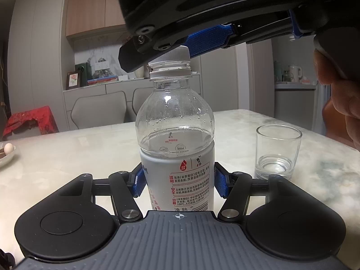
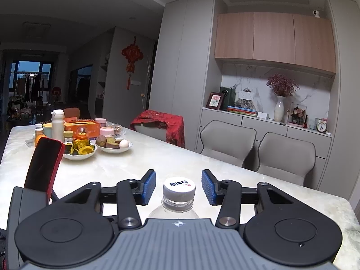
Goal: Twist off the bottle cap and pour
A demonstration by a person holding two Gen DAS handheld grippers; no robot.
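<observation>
A clear water bottle (image 1: 176, 139) with a white label stands upright on the marble table (image 1: 78, 148). My left gripper (image 1: 177, 181) is shut on the bottle's body, blue pads against both sides of the label. The white ribbed cap (image 2: 179, 190) sits on the neck; it also shows in the left wrist view (image 1: 174, 56). My right gripper (image 2: 178, 190) is open with its blue pads on either side of the cap, apart from it. In the left wrist view it hangs over the bottle top (image 1: 202, 40). An empty glass (image 1: 277, 154) stands to the right of the bottle.
Plates of food (image 2: 79, 150), a tissue box (image 2: 82, 128), jars and a red phone on a stand (image 2: 43, 166) crowd the table's far left end. Grey chairs (image 2: 227, 144) line the far side. A hand (image 1: 337, 85) holds the right gripper.
</observation>
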